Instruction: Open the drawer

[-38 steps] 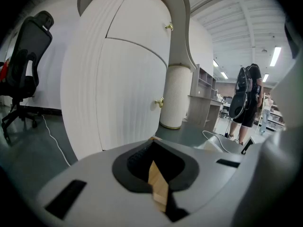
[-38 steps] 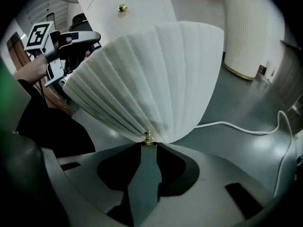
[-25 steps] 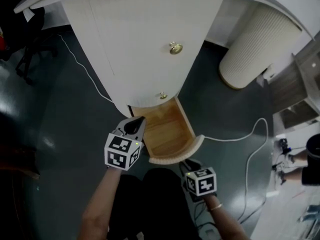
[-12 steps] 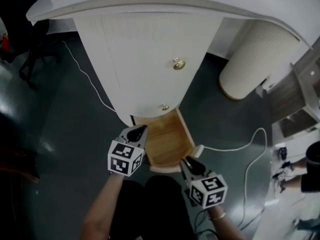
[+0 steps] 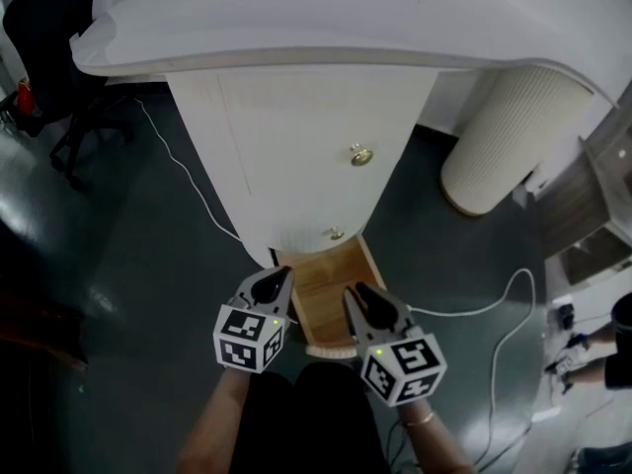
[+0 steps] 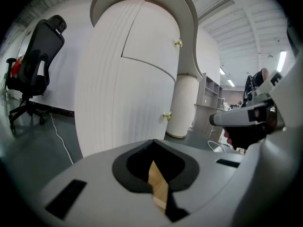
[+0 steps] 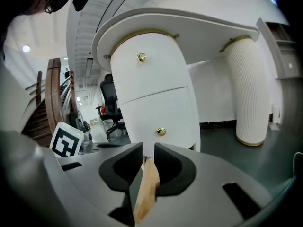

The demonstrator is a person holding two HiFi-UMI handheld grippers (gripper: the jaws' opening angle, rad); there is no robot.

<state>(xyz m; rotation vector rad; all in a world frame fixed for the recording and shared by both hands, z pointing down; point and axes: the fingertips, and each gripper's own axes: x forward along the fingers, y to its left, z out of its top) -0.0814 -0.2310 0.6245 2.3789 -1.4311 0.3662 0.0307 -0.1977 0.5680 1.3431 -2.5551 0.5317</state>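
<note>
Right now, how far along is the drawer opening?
Done: the bottom drawer stands pulled well out of the cabinet, its wooden floor showing. In hand: nothing. The left gripper and the right gripper hang above it, and the right one's jaws are closing on nothing. Left: apparently nothing, unless it should come out further.

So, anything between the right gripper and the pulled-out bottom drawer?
Nothing visible. The right gripper hovers above the bottom drawer, which is already open, and its fingers are closing with nothing between them. The left gripper sits over the drawer's left edge, beside that path, not in it.
</note>
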